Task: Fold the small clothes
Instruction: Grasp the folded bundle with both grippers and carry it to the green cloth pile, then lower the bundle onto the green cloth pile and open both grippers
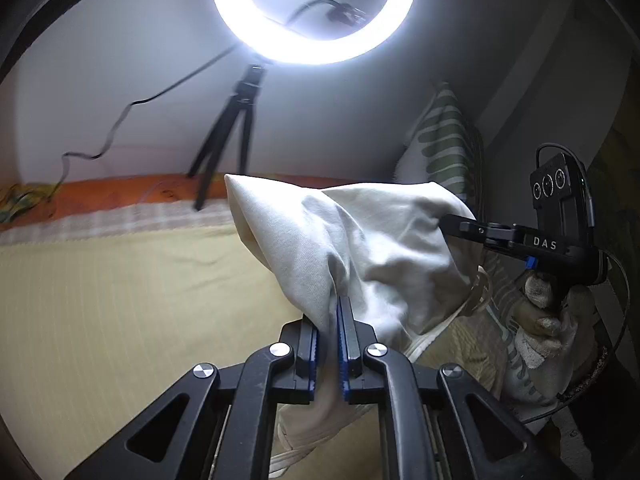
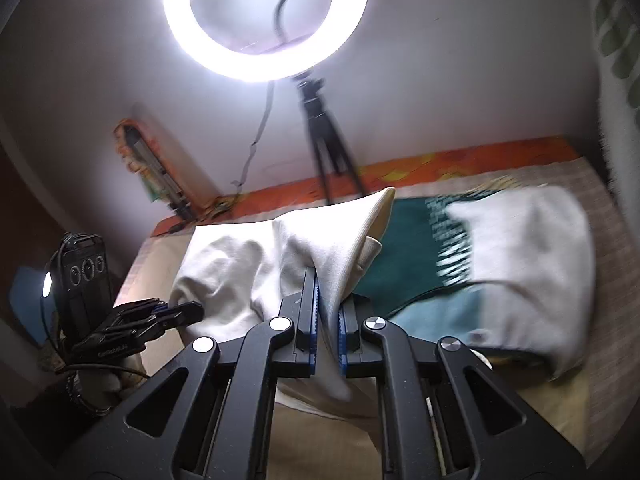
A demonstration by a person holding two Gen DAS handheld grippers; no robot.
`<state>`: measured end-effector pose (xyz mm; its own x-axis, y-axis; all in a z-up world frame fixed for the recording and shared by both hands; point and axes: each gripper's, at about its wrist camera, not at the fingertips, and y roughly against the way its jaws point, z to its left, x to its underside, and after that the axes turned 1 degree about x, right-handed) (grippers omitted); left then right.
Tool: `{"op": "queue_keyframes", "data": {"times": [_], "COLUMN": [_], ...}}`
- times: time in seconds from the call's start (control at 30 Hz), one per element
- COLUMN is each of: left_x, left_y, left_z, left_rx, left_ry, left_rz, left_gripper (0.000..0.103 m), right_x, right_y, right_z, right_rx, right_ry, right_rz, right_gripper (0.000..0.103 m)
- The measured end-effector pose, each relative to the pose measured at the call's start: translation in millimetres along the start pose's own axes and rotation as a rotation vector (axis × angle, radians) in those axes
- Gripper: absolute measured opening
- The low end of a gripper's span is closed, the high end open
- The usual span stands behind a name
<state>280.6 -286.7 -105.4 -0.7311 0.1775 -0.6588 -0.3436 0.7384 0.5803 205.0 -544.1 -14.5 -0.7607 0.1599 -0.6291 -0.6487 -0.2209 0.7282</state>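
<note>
A cream-white small garment hangs lifted above the bed, stretched between both grippers. My left gripper is shut on one edge of it. My right gripper is shut on another edge of the same garment. In the left wrist view the right gripper comes in from the right and bites into the cloth. In the right wrist view the left gripper holds the cloth at the left. A fold of cloth hides each gripper's fingertips.
A yellow bed sheet lies below. A ring light on a black tripod stands at the wall. A stack with a dark green cloth, a blue cloth and a white cloth lies at the right. A striped pillow leans at the right.
</note>
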Motion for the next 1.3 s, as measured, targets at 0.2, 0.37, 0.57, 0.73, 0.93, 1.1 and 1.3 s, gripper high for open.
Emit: {"op": "queue_keyframes", "data": {"times": [0.2,0.37,0.57,0.73,0.93,1.1,1.3], "left_x": [-25.5,-30.0,-30.7,-31.0,-29.4,-30.7,-26.7], "left_y": [-61.5,-104.8,-136.7,-139.8,-125.9,-105.3,-69.7], "left_z": [-28.0,-41.6,-40.5,-41.2,-40.9,-47.1,-60.5], "left_rx": [0.033,0.013,-0.045,-0.097,-0.116,-0.13,-0.139], "left_ry": [-0.039,-0.071,-0.072,-0.089,-0.11,-0.12,-0.143], "left_rz": [0.017,0.051,0.092,0.099,0.093,0.075,0.049], "left_gripper": [0.005,0.005,0.005,0.009,0.029,0.038,0.042], "right_x": [-25.9,-33.9,-31.7,-24.0,-23.8,-24.5,-20.9], "right_y": [9.2,-1.7,-35.2,-49.2,-39.5,-19.6,1.4], "right_z": [-60.5,-100.1,-125.5,-129.6,-130.1,-115.3,-89.3], "right_rx": [0.111,0.169,0.223,0.296,0.38,0.374,0.37], "right_ry": [-0.028,-0.049,-0.058,-0.033,-0.047,-0.048,-0.031], "right_rz": [-0.026,-0.017,0.034,0.07,0.051,0.011,-0.017], "right_gripper": [0.008,0.008,0.008,0.009,0.039,0.045,0.045]}}
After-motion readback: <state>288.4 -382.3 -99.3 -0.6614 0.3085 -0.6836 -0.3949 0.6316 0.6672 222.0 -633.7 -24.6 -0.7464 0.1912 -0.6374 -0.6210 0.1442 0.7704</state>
